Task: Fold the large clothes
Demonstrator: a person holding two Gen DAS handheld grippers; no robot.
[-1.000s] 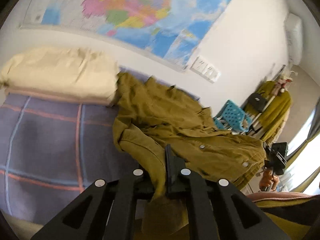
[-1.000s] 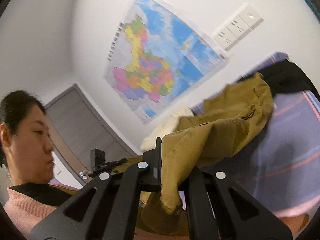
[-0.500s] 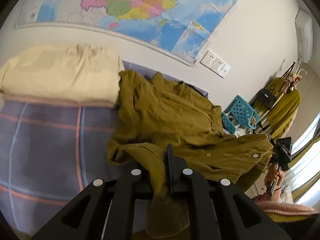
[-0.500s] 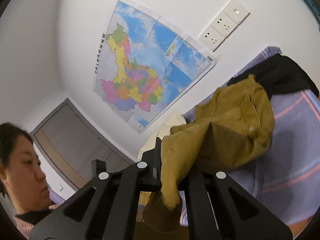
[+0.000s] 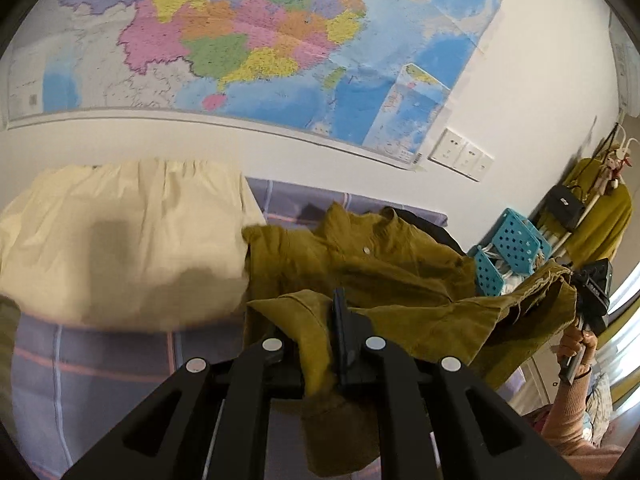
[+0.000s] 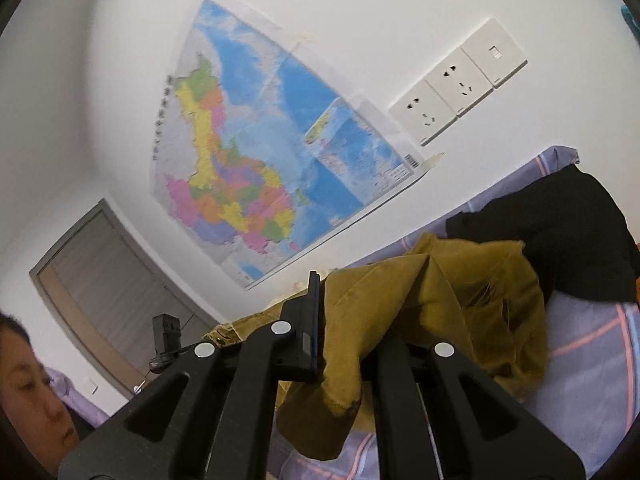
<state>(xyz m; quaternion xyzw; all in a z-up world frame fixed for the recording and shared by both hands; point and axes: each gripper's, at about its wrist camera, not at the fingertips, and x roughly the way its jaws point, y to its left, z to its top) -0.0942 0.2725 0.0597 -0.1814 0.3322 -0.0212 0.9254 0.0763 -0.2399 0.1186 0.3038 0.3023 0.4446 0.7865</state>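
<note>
An olive-green shirt with snap buttons (image 5: pixel 376 264) lies partly on the purple checked bed (image 5: pixel 100 364), its near edge lifted off it. My left gripper (image 5: pixel 324 320) is shut on one bottom corner of the shirt, and the cloth hangs down between its fingers. In the right wrist view my right gripper (image 6: pixel 340 312) is shut on the other corner of the olive shirt (image 6: pixel 452 300), which bunches over the fingers. The shirt's hem stretches between both grippers. The right gripper (image 5: pixel 592 292) also shows far right in the left wrist view, held by a hand.
A cream pillow (image 5: pixel 120 240) lies at the bed's head, left of the shirt. A black garment (image 6: pixel 560 232) lies on the bed beyond the shirt. A map (image 5: pixel 260 40) and wall sockets (image 6: pixel 456 92) are on the wall. A blue basket (image 5: pixel 508 252) and clothes rack (image 5: pixel 592 208) stand at right.
Both grippers have risen and moved toward the wall, carrying the shirt's bottom edge up over its body. The pillow and map have grown larger in view.
</note>
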